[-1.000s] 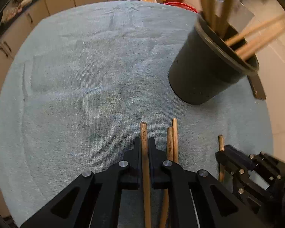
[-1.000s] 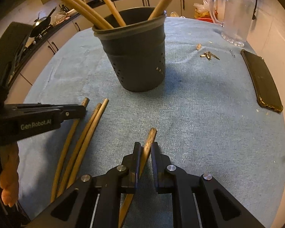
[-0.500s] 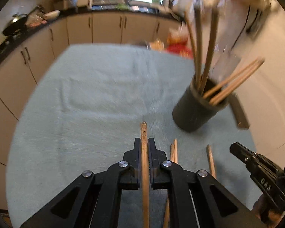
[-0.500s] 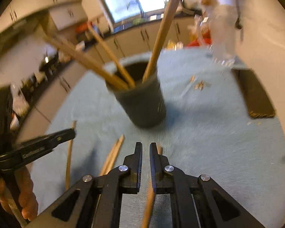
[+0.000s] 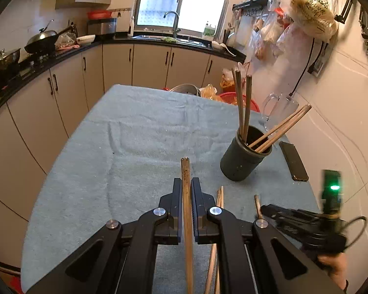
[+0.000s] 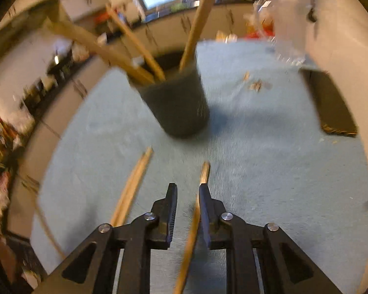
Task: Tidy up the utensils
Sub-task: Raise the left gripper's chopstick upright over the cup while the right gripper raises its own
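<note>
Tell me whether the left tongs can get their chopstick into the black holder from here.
Probably yes: the left tongs grip a chopstick, and only bare cloth lies before the black holder.

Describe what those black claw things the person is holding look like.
Each gripper is matte black plastic: two flat fingers on angular linkage arms with triangular cut-outs and silver pivot bolts. That goes for the left gripper and the right gripper. The right one carries a small upright module with a green light and a thin cable.

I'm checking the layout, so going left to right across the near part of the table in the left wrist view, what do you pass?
Chopstick shut in the left claw → pair of loose chopsticks → single loose chopstick → right claw → phone.
</note>
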